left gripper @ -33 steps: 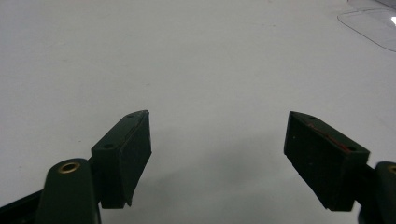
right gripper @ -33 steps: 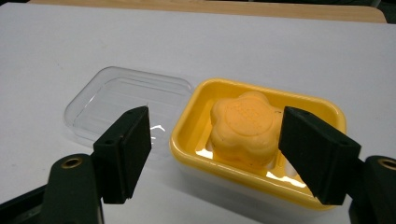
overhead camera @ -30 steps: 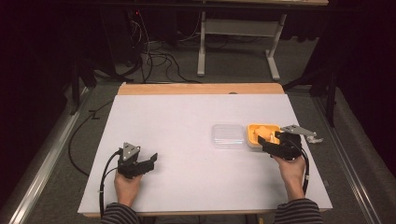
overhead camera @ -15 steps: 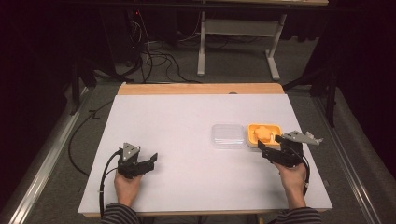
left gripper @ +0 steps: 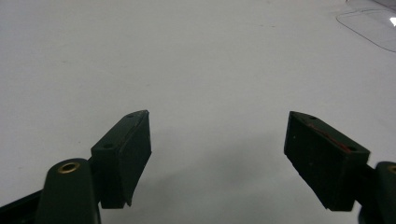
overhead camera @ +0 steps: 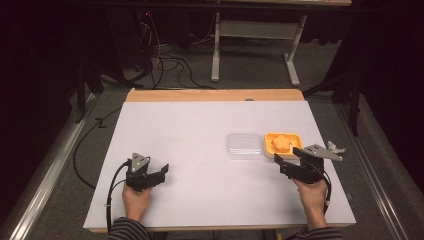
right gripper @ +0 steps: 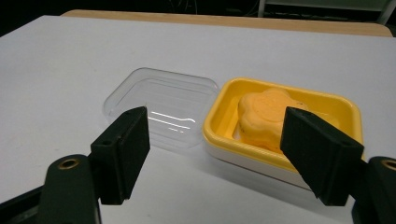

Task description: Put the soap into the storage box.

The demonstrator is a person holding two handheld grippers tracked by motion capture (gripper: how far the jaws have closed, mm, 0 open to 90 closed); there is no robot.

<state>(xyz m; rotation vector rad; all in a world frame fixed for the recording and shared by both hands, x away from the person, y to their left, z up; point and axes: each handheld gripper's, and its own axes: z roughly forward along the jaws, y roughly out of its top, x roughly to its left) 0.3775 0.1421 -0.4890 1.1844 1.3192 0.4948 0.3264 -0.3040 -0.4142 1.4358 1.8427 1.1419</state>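
- The right gripper (overhead camera: 287, 162) sits at the lower right of the high view, released, jaws having just opened, with nothing between them.
- Just above it sits the yellow dish (overhead camera: 295, 138), holding a flower-shaped orange soap (right gripper: 265, 114).
- A clear lid (right gripper: 159, 107) lies touching the dish's left side.
- The left gripper (overhead camera: 159, 171), lower left, rests released on the white table (overhead camera: 200, 130).

A yellow tray (right gripper: 219, 116) holds an orange flower-shaped soap (right gripper: 264, 114), beside a clear lid (right gripper: 159, 105).
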